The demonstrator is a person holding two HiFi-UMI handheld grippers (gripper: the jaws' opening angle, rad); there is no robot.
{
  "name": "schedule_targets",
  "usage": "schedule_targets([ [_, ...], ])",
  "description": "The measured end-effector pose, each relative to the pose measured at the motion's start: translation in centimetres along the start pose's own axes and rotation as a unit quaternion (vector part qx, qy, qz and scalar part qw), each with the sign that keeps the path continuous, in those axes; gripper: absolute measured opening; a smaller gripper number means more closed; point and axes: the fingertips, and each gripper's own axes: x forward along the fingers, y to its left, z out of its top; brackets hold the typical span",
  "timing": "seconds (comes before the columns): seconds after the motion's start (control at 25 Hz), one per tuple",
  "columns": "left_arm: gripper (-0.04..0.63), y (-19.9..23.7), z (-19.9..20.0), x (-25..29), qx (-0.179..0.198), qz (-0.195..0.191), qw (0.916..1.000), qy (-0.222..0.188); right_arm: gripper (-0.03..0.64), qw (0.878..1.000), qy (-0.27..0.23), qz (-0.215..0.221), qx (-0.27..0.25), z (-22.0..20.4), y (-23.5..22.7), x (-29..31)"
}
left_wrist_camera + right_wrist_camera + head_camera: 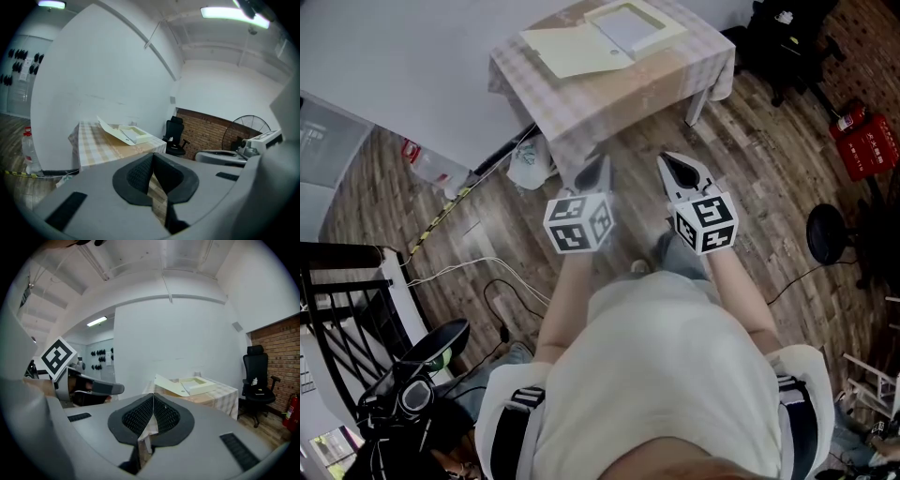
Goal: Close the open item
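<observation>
Both tongs pressed together and empty, short of the worktop.
Your left tongs (595,174) and right tongs (679,172) sit side by side over the floor (750,159), aimed at the worktop (609,94). The box (628,26) lies on the far part, well apart from both tongs, with its lid (570,49) open on the left.

Left gripper (593,174) and right gripper (680,172) hover side by side, jaws together.
</observation>
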Motion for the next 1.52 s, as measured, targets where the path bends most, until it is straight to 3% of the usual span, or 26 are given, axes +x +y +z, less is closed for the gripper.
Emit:
schedule_targets([
  [0.32,0.005,0.7,0.7,4.5,-0.009,0.024,0.9997,-0.001,0.0,1.0,-0.001,0.01,0.001,0.2,-4.4,3.0],
  [0.72,0.005,0.0,3.8,13.3,-0.005,0.055,0.9984,-0.013,0.0,1.0,-0.011,0.028,0.001,2.5,-14.0,8.2],
  [1.2,0.005,-2.2,6.8,21.7,-0.025,0.108,0.9937,-0.022,0.0,0.996,-0.014,0.091,-0.015,5.8,-22.7,11.9],
  [1.52,0.005,-1.6,7.3,23.5,-0.022,0.151,0.988,-0.019,0.0,0.992,-0.01,0.127,-0.011,6.5,-25.0,14.2],
])
